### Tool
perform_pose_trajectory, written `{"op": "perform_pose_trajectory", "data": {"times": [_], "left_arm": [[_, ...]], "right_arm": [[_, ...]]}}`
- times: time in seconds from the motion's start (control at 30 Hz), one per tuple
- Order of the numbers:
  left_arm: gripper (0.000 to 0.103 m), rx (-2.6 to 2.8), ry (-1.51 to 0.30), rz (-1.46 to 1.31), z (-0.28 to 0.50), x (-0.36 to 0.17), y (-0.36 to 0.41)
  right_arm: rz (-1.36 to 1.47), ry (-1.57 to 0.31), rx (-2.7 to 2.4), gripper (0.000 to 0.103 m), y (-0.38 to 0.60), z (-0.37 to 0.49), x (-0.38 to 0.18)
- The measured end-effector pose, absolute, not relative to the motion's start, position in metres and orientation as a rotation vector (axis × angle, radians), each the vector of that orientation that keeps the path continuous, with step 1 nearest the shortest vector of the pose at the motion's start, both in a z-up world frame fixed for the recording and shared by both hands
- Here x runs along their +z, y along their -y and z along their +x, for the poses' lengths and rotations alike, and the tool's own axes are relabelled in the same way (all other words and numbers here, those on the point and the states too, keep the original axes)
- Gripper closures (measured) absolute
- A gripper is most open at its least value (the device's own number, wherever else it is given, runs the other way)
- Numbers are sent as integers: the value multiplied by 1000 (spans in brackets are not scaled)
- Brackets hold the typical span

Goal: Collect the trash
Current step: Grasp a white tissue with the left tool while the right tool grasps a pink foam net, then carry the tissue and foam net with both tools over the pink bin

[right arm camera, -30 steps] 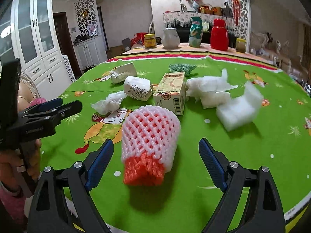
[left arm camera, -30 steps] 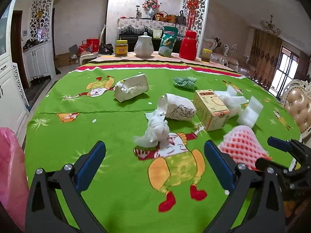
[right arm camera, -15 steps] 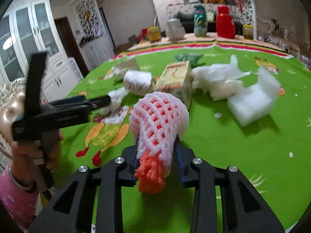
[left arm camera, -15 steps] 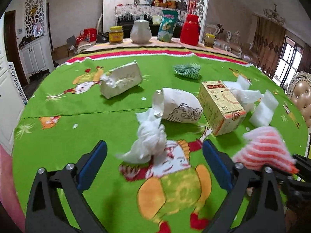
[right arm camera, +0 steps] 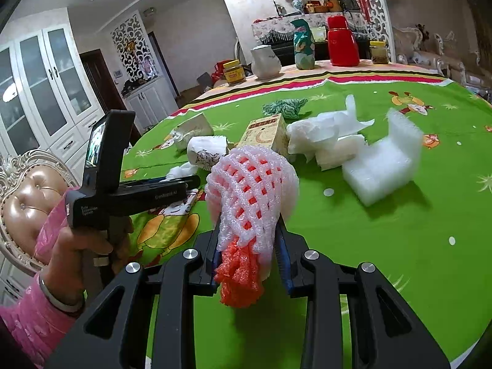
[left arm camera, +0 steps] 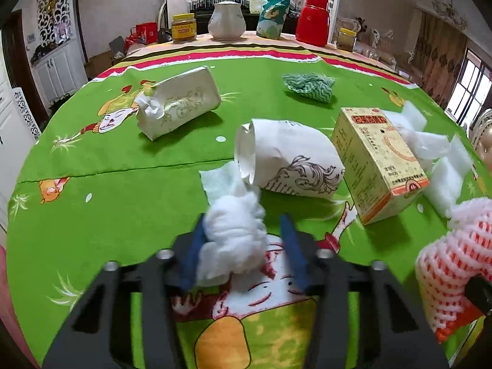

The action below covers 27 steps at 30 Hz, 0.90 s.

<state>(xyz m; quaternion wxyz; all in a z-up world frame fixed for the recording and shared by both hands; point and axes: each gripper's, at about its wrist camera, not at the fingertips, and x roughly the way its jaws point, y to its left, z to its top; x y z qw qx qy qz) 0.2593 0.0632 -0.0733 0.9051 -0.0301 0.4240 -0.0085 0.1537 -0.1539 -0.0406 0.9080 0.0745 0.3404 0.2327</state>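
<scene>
My left gripper [left arm camera: 243, 246] has its blue pads closed around a crumpled white tissue [left arm camera: 232, 236] on the green tablecloth [left arm camera: 123, 169]; the right pad still shows a small gap. My right gripper [right arm camera: 249, 255] is shut on a pink-and-orange foam fruit net [right arm camera: 250, 193] and holds it above the cloth; the net also shows in the left wrist view [left arm camera: 452, 264]. Other trash lies on the table: a white paper bag [left arm camera: 289, 160], a second white bag [left arm camera: 178, 104], a yellow box [left arm camera: 378, 160], a green crumpled wrapper [left arm camera: 309, 84] and white foam pieces [right arm camera: 381, 163].
At the table's far edge stand a yellow jar [left arm camera: 184, 27], a white teapot [left arm camera: 227, 20], a green bag [left arm camera: 273, 15], a red thermos [left arm camera: 313, 20] and a small jar [left arm camera: 346, 39]. A cushioned chair [right arm camera: 27, 196] stands at the left. White cabinets [right arm camera: 46, 86] line the left wall.
My left gripper moved forward and closed its pads onto the white tissue. My right gripper, which closed on the foam net half a second ago, has lifted it higher.
</scene>
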Motion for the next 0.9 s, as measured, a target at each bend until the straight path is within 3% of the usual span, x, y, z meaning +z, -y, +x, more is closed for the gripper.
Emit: {"op": "perform_pose_trajectory", "data": {"times": [0.43,0.9], "left_arm": [[75,-10,-707,-79,232,-48,-72],[75,-92,-499,-67,128,1,-57]], "right_arm": [[156,-683,449,71,156,154,-39],[139,-623,431,71,160,150,-34]]}}
